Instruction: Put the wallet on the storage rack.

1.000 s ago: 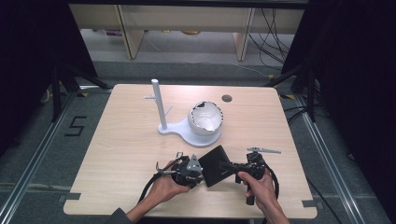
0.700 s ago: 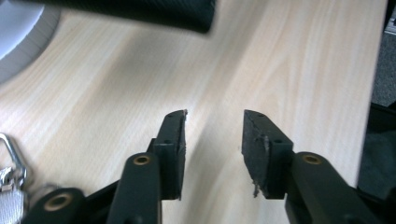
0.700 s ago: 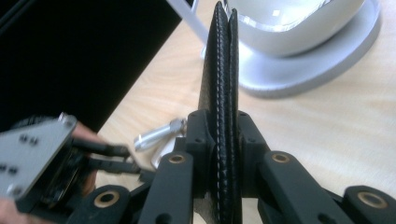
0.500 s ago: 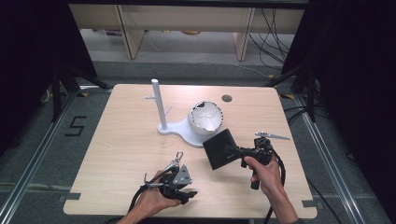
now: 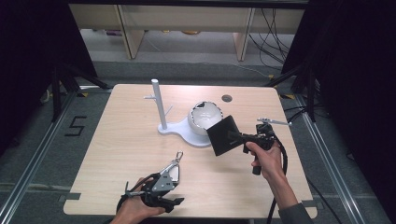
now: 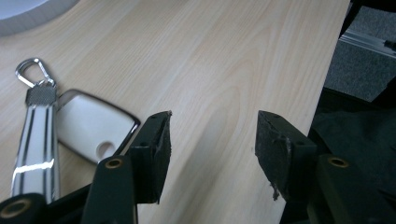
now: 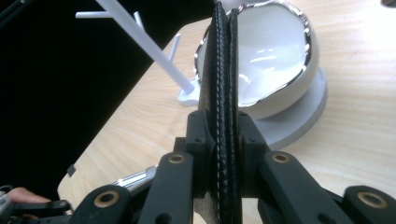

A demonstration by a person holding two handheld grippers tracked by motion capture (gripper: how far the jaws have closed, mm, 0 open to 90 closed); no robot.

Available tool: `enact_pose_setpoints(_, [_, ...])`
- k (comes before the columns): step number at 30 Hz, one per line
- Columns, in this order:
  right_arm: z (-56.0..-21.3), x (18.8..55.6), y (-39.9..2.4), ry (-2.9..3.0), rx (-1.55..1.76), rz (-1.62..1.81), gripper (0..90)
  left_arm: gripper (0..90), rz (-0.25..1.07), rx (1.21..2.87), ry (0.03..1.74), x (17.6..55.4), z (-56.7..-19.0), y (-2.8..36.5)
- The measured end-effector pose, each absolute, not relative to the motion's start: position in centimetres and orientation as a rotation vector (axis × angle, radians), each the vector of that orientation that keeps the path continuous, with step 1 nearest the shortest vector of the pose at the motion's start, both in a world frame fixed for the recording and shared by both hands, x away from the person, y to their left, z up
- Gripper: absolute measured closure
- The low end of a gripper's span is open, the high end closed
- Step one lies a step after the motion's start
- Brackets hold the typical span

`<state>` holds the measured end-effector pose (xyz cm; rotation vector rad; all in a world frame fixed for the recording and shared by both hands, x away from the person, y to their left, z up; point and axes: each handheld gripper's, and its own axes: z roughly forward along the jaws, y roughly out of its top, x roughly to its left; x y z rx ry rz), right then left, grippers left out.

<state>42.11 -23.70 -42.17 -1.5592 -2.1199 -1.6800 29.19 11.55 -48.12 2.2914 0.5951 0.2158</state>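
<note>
The right gripper (image 5: 232, 136) is clamped on a black wallet (image 5: 224, 136), its two jaws pressed against the wallet's flat faces. In the right gripper view the wallet (image 7: 223, 93) stands on edge between the jaws, its stitched rim facing the camera. In the high view the wallet is held above the worktop (image 5: 116, 140), right of the middle, and overlaps the near right side of a white bowl (image 5: 203, 115) with a silvery, jagged rim. Whether the wallet touches the bowl cannot be told from these views. The bowl sits on a white stand (image 5: 180, 129) whose thin upright post (image 5: 159, 103) rises near the worktop's centre, towards the far edge. A small dark round hole (image 5: 227, 98) lies in the worktop by the far edge, beyond the bowl.

The left gripper (image 5: 159, 198) hangs at the worktop's near edge, left of centre. Its jaws have just been opening and now stand well apart with nothing between them; in the left gripper view only bare wood shows in the gap. Just beside its jaws lies a key holder (image 5: 170, 171) with a silver clasp (image 5: 178, 155), resting on the worktop near the near edge. In the left gripper view its white, silver-rimmed tag (image 6: 91, 126) and striped strap (image 6: 37, 144) lie off one jaw, apparently close to it, though contact is unclear.
</note>
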Motion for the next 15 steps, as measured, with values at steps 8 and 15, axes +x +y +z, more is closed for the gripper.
enact_pose_setpoints(8, [-40.7,43.1,-24.0,-2.103,-1.571,-1.710,79.5,42.1,0.200,2.252,0.666,29.0,-48.2,13.7])
enact_pose_setpoints(15, [-38.8,44.3,-24.3,-2.108,-1.581,-1.744,79.5,39.2,0.179,2.252,0.689,28.6,-48.5,14.5])
